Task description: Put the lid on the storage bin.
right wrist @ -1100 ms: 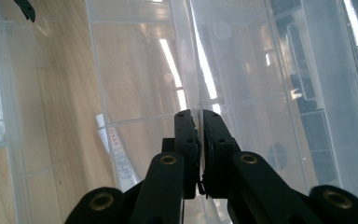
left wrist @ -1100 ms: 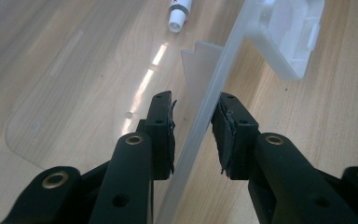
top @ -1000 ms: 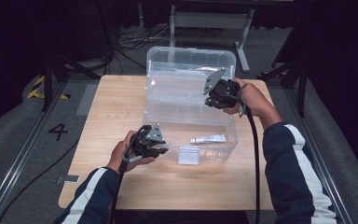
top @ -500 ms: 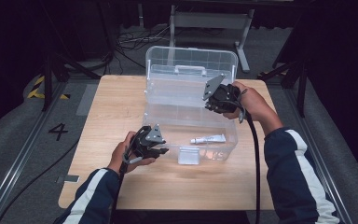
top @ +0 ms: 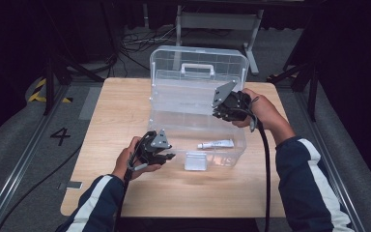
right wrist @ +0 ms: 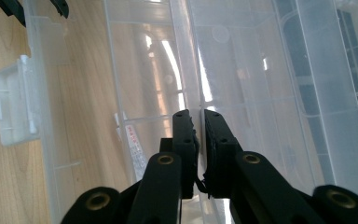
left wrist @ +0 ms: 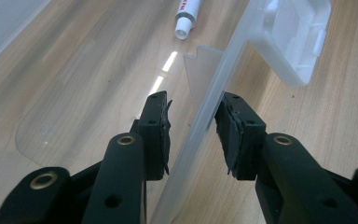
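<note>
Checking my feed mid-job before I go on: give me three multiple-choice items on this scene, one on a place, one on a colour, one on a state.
1. Where does the tube lie?
A. On the table, left of the box
B. Inside the clear box
C. Between a tool's jaws

2. What colour is the latch on the box's front wall?
A. Red
B. Black
C. White

3. How is the lid?
A. Raised open
B. Shut
C. Lying off on the table

Key: 1 B, it rests on the box's floor near the front wall; 2 C, it shows white in all views; 3 A, it stands up behind the box.
</note>
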{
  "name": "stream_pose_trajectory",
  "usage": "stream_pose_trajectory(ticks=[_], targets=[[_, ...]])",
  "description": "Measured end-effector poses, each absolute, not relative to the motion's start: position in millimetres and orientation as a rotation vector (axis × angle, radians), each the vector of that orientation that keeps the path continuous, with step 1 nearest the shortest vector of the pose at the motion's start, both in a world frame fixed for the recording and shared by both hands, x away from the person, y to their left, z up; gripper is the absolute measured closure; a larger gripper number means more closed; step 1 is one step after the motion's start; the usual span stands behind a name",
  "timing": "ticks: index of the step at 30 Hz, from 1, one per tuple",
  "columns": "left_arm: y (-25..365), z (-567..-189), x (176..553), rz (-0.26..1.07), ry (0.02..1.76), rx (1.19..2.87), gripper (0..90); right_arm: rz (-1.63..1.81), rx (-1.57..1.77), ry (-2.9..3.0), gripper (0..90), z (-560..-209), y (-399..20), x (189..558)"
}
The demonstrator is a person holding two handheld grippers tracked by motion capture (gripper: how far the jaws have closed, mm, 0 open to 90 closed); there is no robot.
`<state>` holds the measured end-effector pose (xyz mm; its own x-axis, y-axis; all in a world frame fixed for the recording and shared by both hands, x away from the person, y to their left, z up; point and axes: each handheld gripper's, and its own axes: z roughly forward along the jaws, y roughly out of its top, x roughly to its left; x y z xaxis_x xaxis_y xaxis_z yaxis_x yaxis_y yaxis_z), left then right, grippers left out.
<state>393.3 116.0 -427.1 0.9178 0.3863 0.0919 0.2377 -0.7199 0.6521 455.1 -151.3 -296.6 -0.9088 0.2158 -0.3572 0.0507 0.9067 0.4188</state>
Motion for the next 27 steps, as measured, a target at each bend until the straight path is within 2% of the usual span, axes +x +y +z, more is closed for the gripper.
stream_pose_trajectory(ticks=[27], targets=[[116,-429,391,0.317,0.438,2.386,63.1,0.778,0.233,2.584,82.3,-310,-166,443]])
